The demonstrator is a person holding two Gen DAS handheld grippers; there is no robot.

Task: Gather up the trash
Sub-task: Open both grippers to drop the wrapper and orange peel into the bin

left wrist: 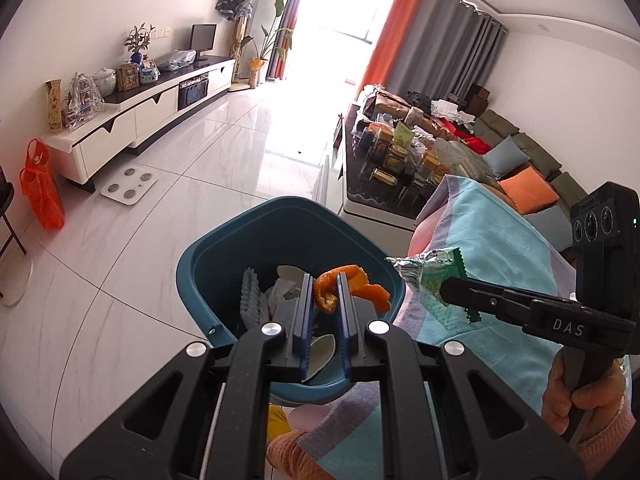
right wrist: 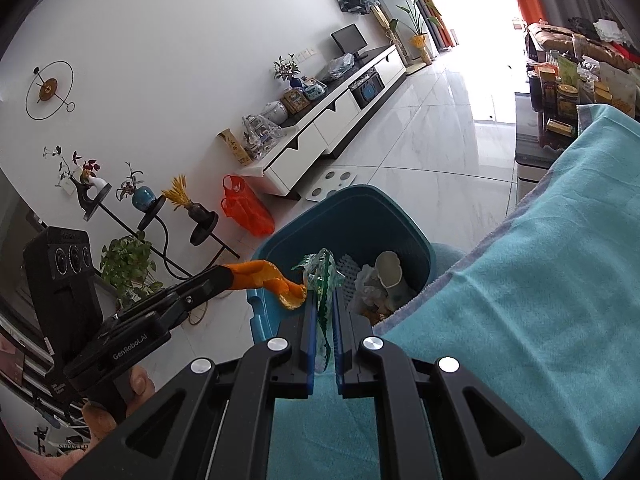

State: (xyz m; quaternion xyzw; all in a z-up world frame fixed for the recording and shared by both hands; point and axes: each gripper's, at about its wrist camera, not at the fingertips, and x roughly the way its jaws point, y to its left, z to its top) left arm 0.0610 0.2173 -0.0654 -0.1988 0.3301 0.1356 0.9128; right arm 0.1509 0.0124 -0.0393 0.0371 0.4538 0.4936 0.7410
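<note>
In the left wrist view, the left claw (left wrist: pixel 325 280) is clenched on a curl of orange peel (left wrist: pixel 348 286), which sticks out past the blue pads toward one o'clock and hangs over the open mouth of a teal bin (left wrist: pixel 208 256). Inside the bin lie a white ridged piece (left wrist: pixel 252 294), some pale scraps and a bit of crumpled paper. At three o'clock from the peel, the right claw (left wrist: pixel 444 292) reaches in from the right edge, gripping a green and silver wrapper (left wrist: pixel 428 270) that sits just beside the bin's rim, above a light blue towel (left wrist: pixel 500 248) spread over the surface. The person's right hand (left wrist: pixel 580 396) holds that tool's handle at four o'clock. A white floor (left wrist: pixel 180 208) spreads behind the bin, with a white scale (left wrist: pixel 129 186) at ten o'clock and an orange plastic bag (left wrist: pixel 42 188) at nine o'clock. In the right wrist view, the right claw (right wrist: pixel 324 300) is clamped on the wrapper (right wrist: pixel 320 276), whose crinkled top rises above the pads at twelve o'clock, over the near edge of the bin (right wrist: pixel 352 208). The left claw (right wrist: pixel 224 276) comes in from nine o'clock with the peel (right wrist: pixel 276 280) pinched in its tip, the peel's loose end touching the wrapper's left side above the bin's rim. The towel (right wrist: pixel 520 300) fills the right side from two to five o'clock.
</note>
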